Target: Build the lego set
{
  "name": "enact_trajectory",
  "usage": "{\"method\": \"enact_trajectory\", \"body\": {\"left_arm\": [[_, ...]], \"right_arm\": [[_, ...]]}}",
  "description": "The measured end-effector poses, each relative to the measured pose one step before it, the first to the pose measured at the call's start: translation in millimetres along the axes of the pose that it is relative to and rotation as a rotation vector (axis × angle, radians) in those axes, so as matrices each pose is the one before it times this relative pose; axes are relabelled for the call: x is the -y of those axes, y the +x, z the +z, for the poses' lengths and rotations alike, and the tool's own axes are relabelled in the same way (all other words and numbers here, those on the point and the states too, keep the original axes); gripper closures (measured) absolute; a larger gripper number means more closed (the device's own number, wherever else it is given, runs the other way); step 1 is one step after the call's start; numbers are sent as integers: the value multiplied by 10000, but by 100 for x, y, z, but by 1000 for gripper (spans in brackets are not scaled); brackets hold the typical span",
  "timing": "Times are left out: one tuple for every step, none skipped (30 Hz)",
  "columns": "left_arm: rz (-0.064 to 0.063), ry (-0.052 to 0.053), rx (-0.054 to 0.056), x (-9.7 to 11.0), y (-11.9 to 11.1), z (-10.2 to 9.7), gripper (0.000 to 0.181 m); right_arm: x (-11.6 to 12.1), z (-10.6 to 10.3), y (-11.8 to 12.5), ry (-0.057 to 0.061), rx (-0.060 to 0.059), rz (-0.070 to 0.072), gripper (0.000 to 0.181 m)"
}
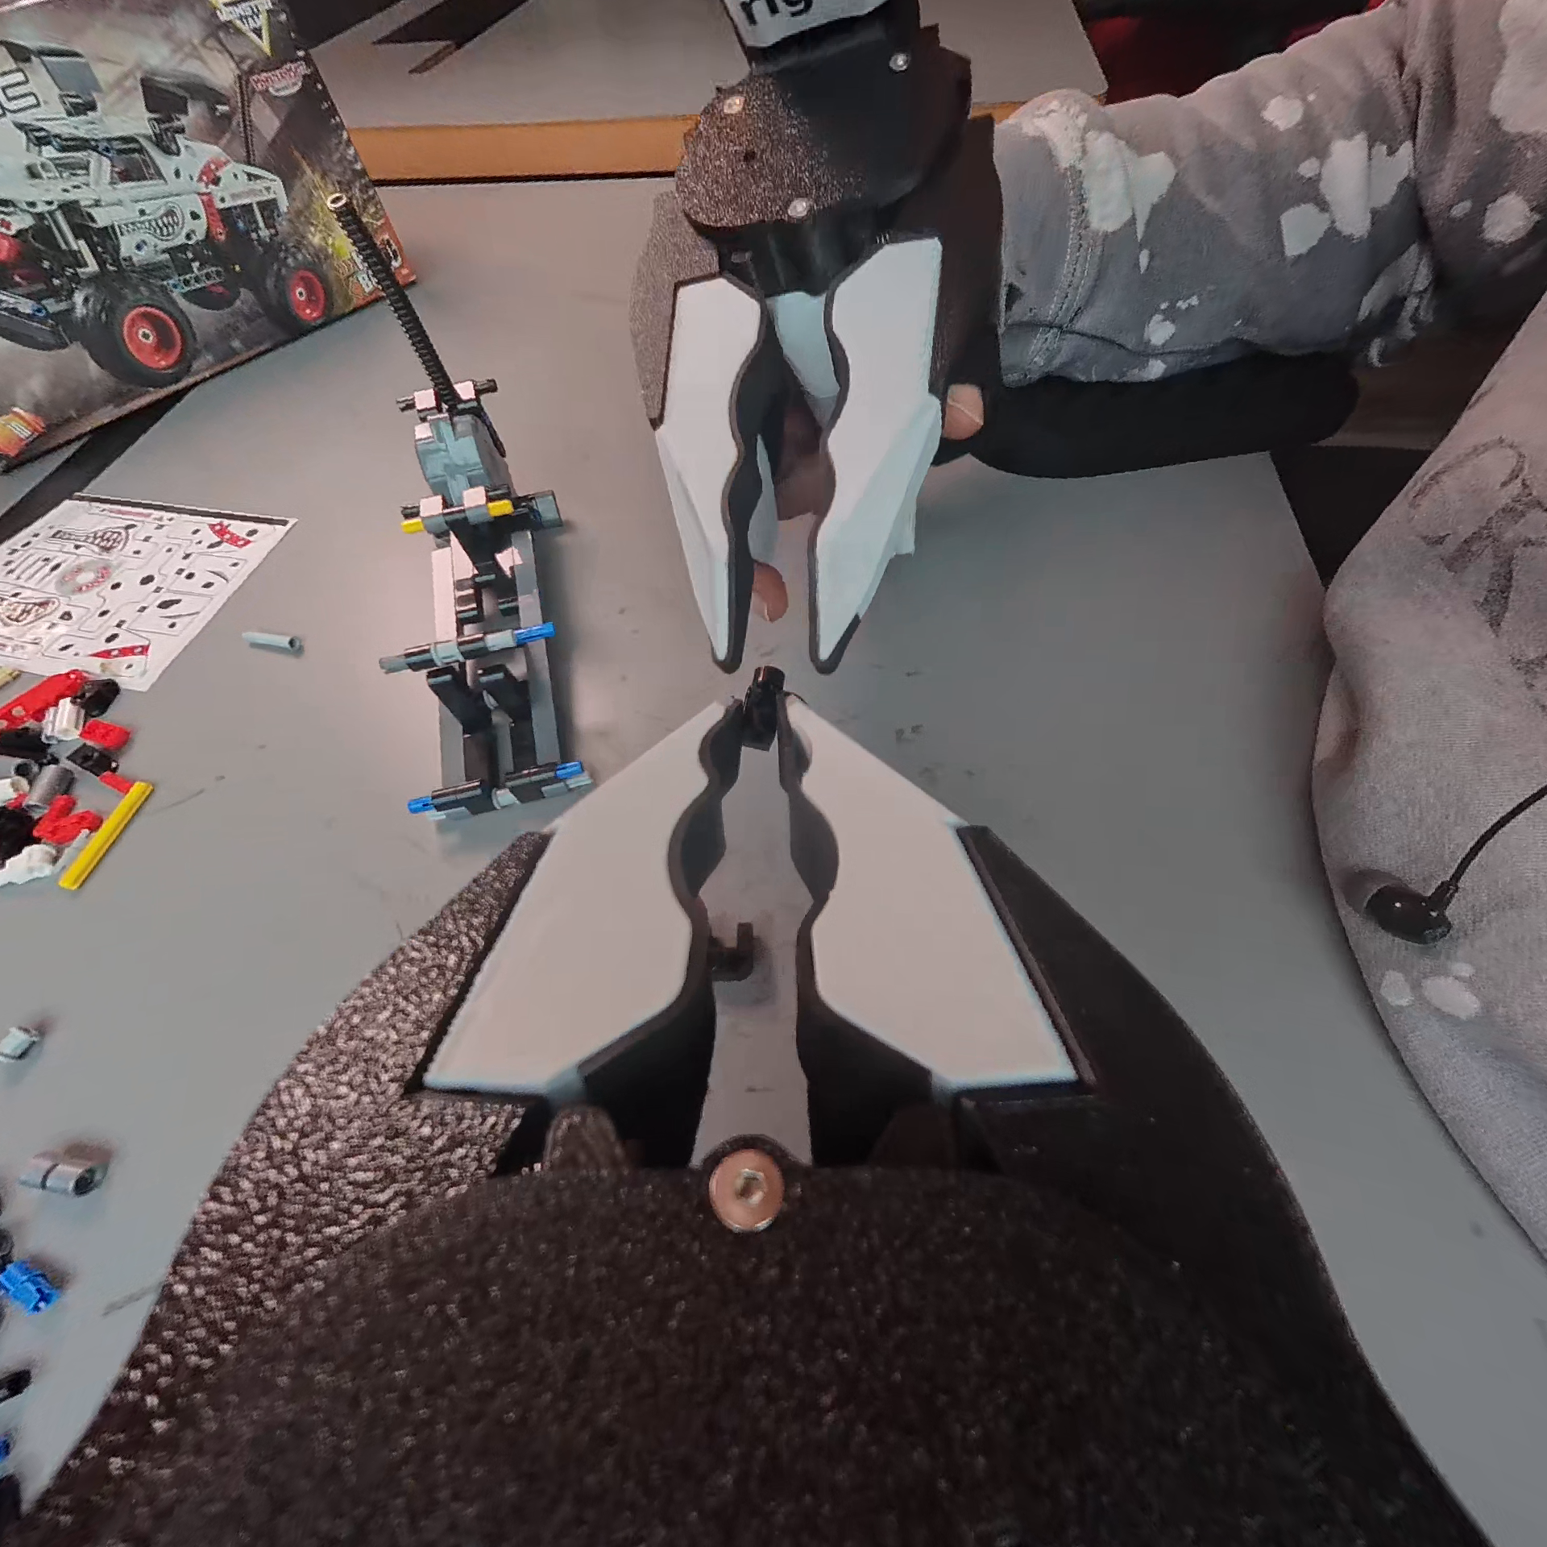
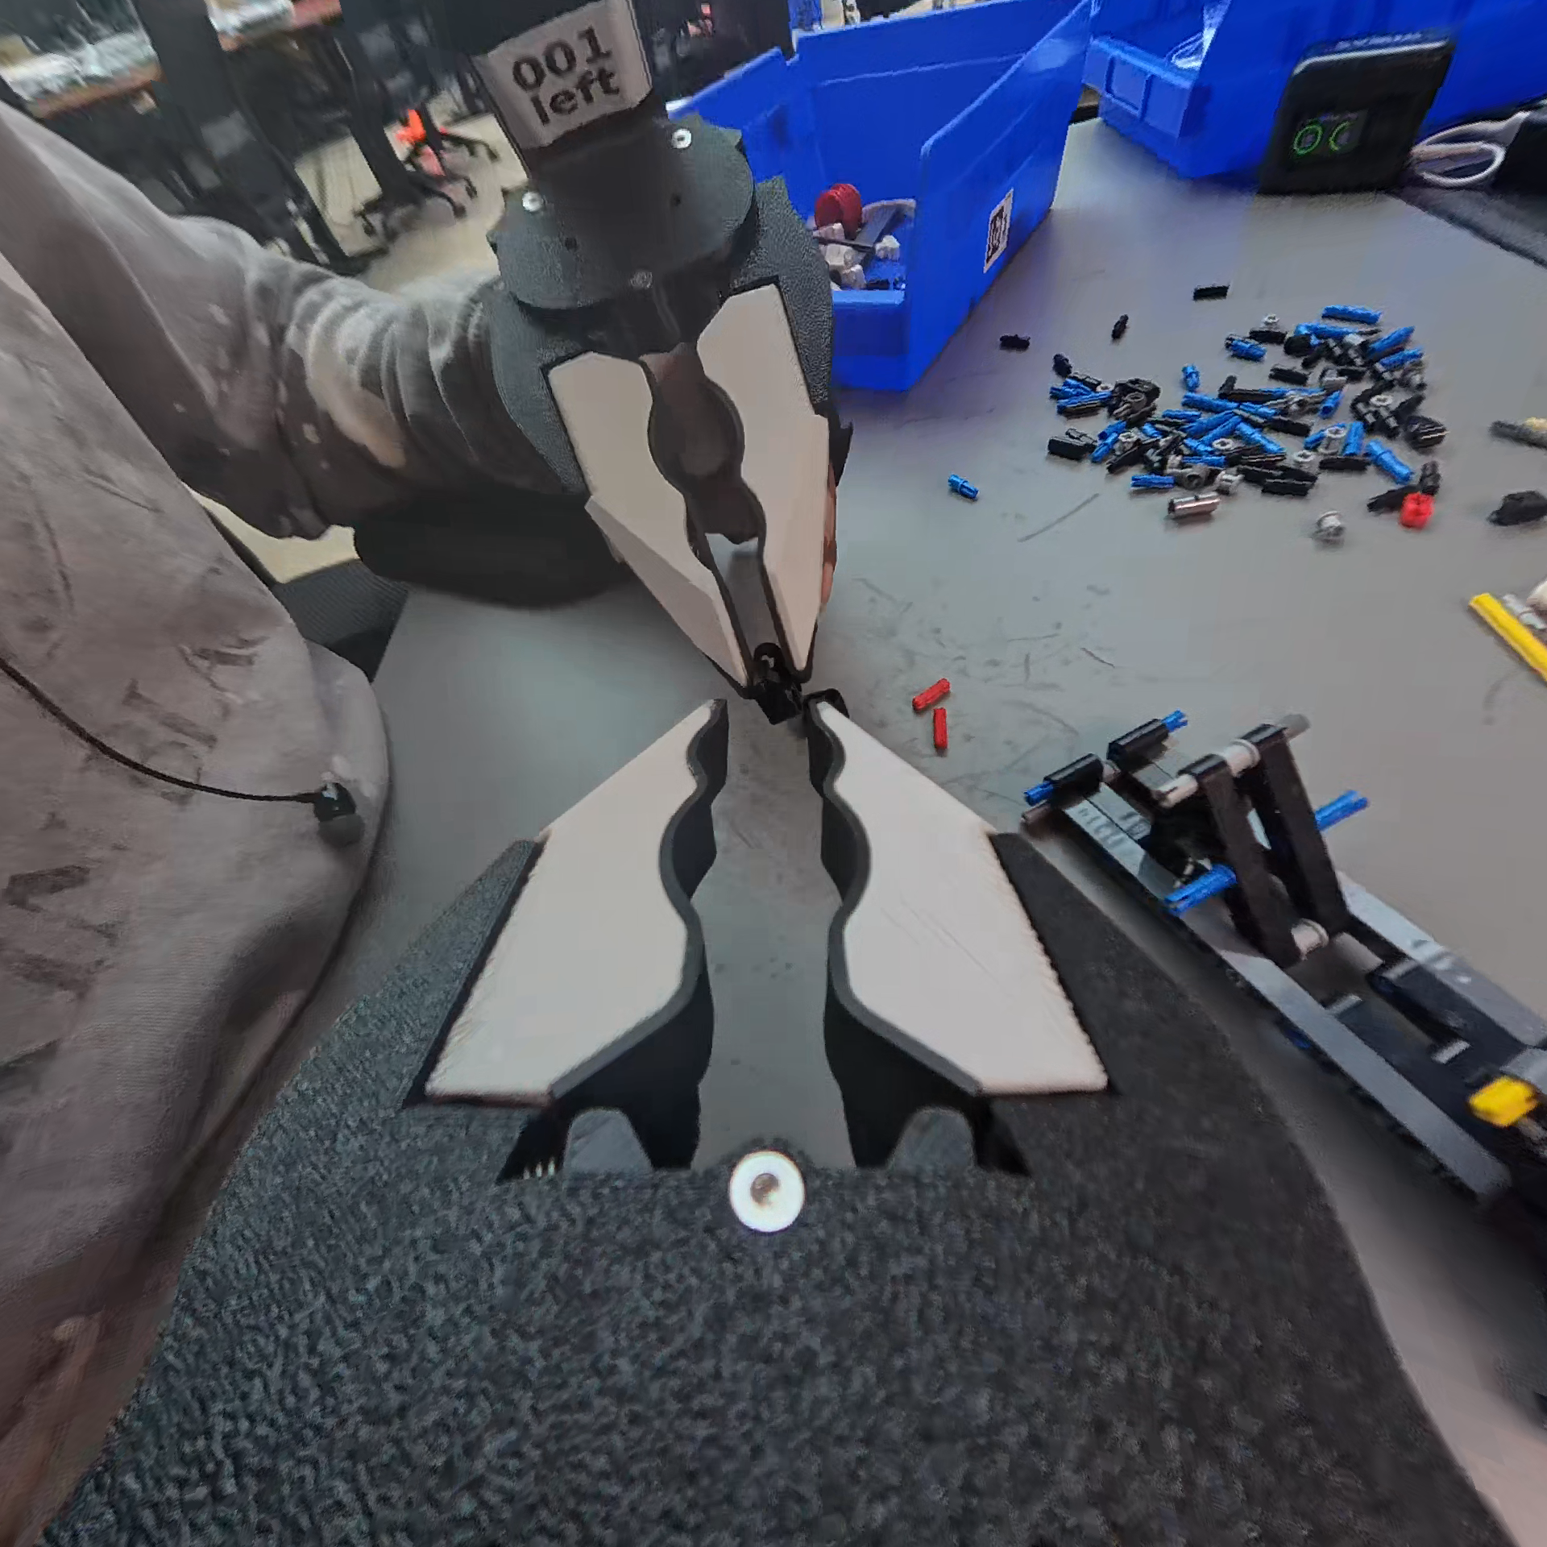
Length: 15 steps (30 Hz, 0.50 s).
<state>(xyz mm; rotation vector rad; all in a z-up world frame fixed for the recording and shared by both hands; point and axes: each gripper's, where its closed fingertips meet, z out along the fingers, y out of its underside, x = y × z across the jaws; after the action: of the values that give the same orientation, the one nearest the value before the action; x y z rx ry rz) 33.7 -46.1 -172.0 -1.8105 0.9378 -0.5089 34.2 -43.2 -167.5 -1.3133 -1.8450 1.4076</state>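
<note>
1. Two tongs meet tip to tip over the middle of the tabletop (image 1: 1046, 670), near the person's side. Between them is a small black lego piece (image 1: 760, 707).
2. Left tongs (image 1: 760, 711) are pinched narrow on that piece, which pokes out past the tips. Held this way, its free end is offered to the other tool.
3. Right tongs (image 2: 766, 711) are parted only slightly, their tips just at the piece; whether they already grip it I cannot tell. This looks like a handover or the joining of two small parts.
4. Partly built chassis (image 1: 485, 636) lies flat just beside the tongs, toward the left, likely kept close for fitting the piece.
5. Loose blue and black pins (image 2: 1239, 427) are scattered toward the far edge, before the blue bins (image 2: 937, 218). The set's box (image 1: 167, 209) and sticker sheet (image 1: 117, 586) sit toward the left.
</note>
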Motion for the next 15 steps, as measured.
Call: {"method": "enact_trajectory", "body": {"left_arm": [[-86, 60, -78, 84, 117, 73, 172], [-99, 63, -71, 97, 74, 50, 172], [-95, 52, -50, 62, 29, 49, 172], [-105, 84, -68, 103, 49, -15, 172], [-149, 143, -58, 193, 4, -64, 172], [-194, 210, -46, 294, -63, -117, 172], [-236, 272, -83, 419, -34, -179, 172], [-260, 321, -110, 502, -12, -198, 172], [-248, 343, -137, 539, 47, -199, 172], [-218, 314, -161, 479, 101, -174, 172], [-183, 251, -156, 363, 122, -119, 172], [-156, 191, -140, 270, 120, -85, 172], [-134, 139, -132, 182, 130, -46, 172], [-101, 90, -113, 108, 122, -35, 171], [-57, 60, -72, 65, 85, -16, 172]], "right_arm": [[-320, 180, 236, -238, -378, -509, 163], [-186, 170, -9, -104, -200, -403, 164], [28, 114, -261, 45, 18, -216, 168], [132, 41, 18, 100, -80, -77, 170], [248, -74, 193, 173, -130, -91, 173], [410, -158, 72, 256, -27, -10, 173], [532, -192, 25, 307, 16, 96, 173], [610, -181, 23, 348, 26, 129, 173], [594, -155, -48, 344, 47, 103, 174], [520, -114, -92, 293, 59, 70, 174], [419, -81, -86, 242, 47, 59, 174], [319, -50, -94, 192, 64, 75, 174], [243, -52, -98, 158, 90, 121, 174], [168, -11, -105, 120, 99, 160, 174], [157, -6, -56, 108, 72, 135, 174]]}}
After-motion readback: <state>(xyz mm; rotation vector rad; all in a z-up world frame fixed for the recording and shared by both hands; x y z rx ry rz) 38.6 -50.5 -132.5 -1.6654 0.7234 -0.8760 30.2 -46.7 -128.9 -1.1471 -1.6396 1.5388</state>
